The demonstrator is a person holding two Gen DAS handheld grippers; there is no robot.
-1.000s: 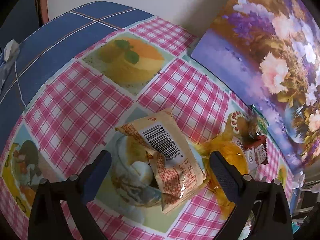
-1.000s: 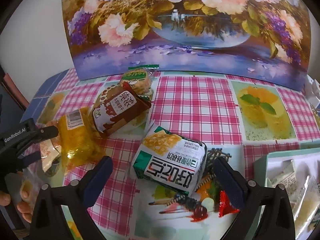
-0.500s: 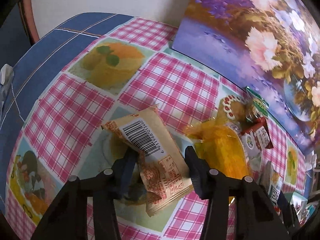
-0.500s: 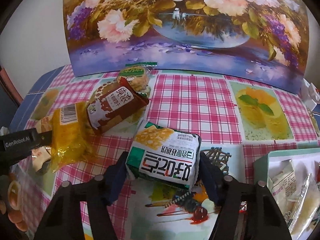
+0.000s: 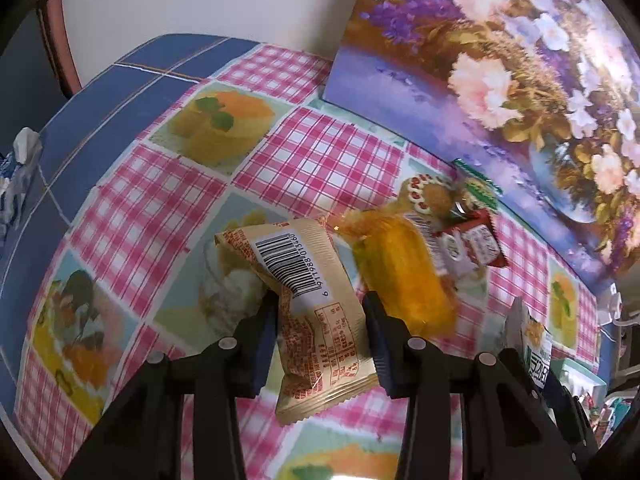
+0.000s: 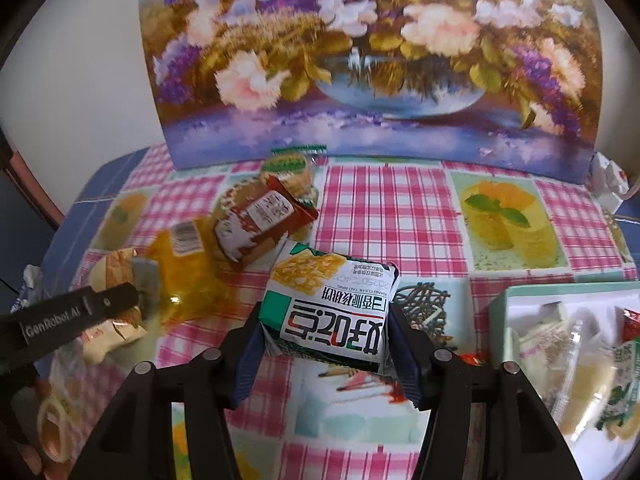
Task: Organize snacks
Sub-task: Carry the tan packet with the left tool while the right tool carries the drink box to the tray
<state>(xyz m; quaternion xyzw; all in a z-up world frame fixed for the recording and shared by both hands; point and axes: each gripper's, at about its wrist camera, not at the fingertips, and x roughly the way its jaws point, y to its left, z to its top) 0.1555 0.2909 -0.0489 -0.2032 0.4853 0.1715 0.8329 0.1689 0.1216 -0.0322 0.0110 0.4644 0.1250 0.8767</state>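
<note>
- A table covered with a pink-checked oilcloth (image 6: 384,216) printed with dessert pictures stands against a pale wall; a large painting of flowers in a blue bowl (image 6: 376,60) leans at the back, at twelve o'clock in the right wrist view.
- The left gripper (image 5: 320,344) has its blue-padded fingers pressed in on a beige crinkled snack packet with a barcode and red print (image 5: 316,312), pinching it at its middle.
- Just beside that packet, at two o'clock from it, lies a clear wrapper holding a yellow-orange cake (image 5: 404,280); beyond it, touching, sits a red-brown packet with a white label (image 5: 476,244).
- A round pastry in a clear wrapper with a green seal (image 6: 288,168) lies behind the red-brown packet, near the painting.
- The right gripper (image 6: 324,356) clamps a green-and-white biscuit pack with large black lettering (image 6: 332,308) between its fingers, gripping both sides.
- At three o'clock in the right wrist view, a pale green tray (image 6: 500,312) holds several wrapped snacks.
- At nine o'clock there, the left gripper's black arm shows, lettered "GenRobot.AI".
</note>
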